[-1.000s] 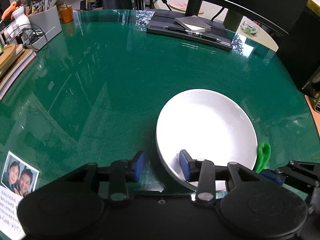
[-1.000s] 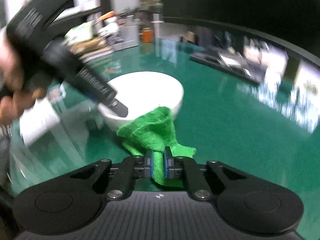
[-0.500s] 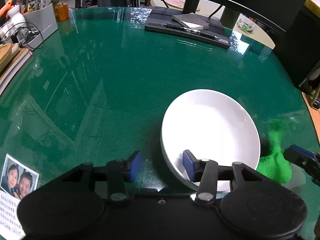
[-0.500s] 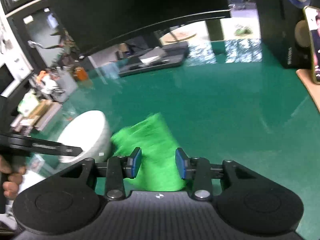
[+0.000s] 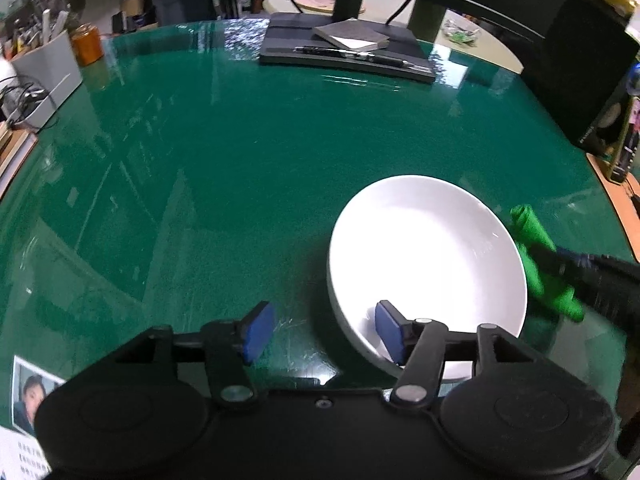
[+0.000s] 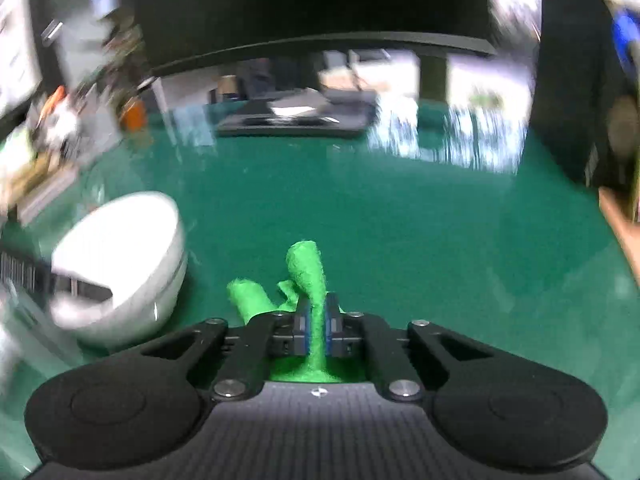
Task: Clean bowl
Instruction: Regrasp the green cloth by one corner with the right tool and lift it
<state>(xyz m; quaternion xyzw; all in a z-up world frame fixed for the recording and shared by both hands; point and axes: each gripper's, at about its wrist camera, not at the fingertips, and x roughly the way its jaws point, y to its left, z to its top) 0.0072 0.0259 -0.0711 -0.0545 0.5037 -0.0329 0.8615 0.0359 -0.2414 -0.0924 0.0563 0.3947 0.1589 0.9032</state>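
A white bowl (image 5: 428, 256) stands on the green glass table (image 5: 224, 168). My left gripper (image 5: 324, 330) straddles the bowl's near rim, one blue pad inside the bowl and the other outside. Its jaws are opening and neither pad presses on the rim. My right gripper (image 6: 316, 328) is shut on a bunched green cloth (image 6: 308, 268), just right of the bowl (image 6: 120, 248). In the left wrist view the cloth (image 5: 532, 236) hangs by the bowl's right edge, pinched by the right gripper (image 5: 560, 264). The right wrist view is blurred by motion.
A black tray (image 5: 344, 56) with a notebook and pen lies at the table's far side. A grey box (image 5: 44, 68) and an orange jar (image 5: 86, 44) stand far left. A photo card (image 5: 28, 392) lies near left. A black speaker (image 5: 576, 60) stands at the right.
The right gripper let the cloth go onto the table, then shut on it again, now bunched. Its view swung right and back. The left jaws widened around the bowl's rim.
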